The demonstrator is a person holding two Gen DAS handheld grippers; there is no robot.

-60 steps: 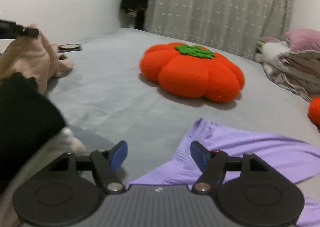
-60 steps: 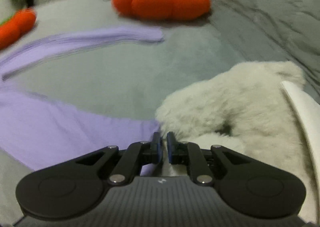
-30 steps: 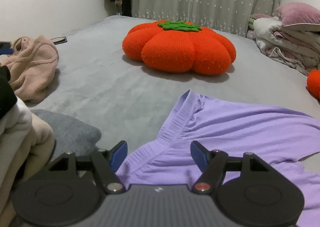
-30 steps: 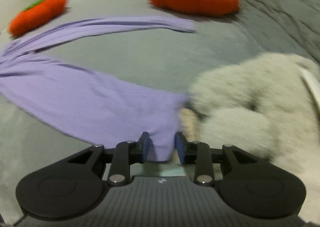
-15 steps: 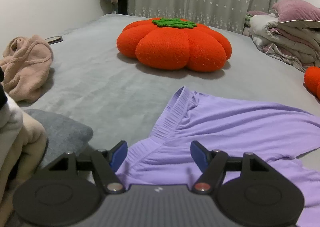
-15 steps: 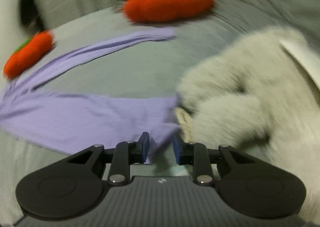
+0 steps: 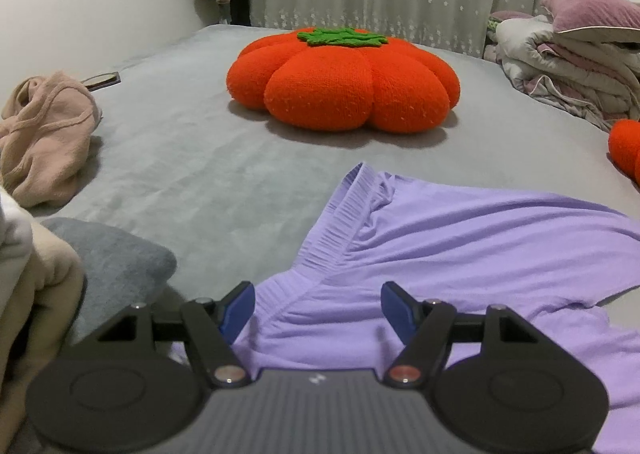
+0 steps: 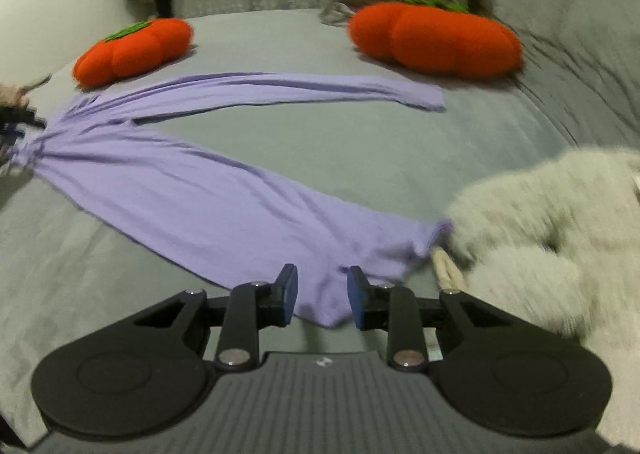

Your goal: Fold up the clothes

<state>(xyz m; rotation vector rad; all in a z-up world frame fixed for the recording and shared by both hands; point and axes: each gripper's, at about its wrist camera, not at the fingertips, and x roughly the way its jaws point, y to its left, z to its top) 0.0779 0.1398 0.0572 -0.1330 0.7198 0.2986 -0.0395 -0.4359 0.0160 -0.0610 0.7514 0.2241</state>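
Lilac trousers (image 8: 208, 198) lie spread lengthwise between both tools, waistband inside the wide-open left gripper (image 7: 317, 300), one leg hem inside the half-open right gripper (image 8: 322, 288), neither gripping.

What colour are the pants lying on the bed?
Light purple, a lilac shade. The pants show best in the right wrist view, spread out flat.

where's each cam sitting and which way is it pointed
Left wrist: rides on the left gripper, low over the purple pants at their waistband, facing the curtain; its open fingers show.
Right wrist: rides on the right gripper, at a pant-leg hem, looking along the legs; its open fingers show, and a fluffy grey garment beside them.
Shared: the pants, the grey bed and the orange pumpkin cushion.
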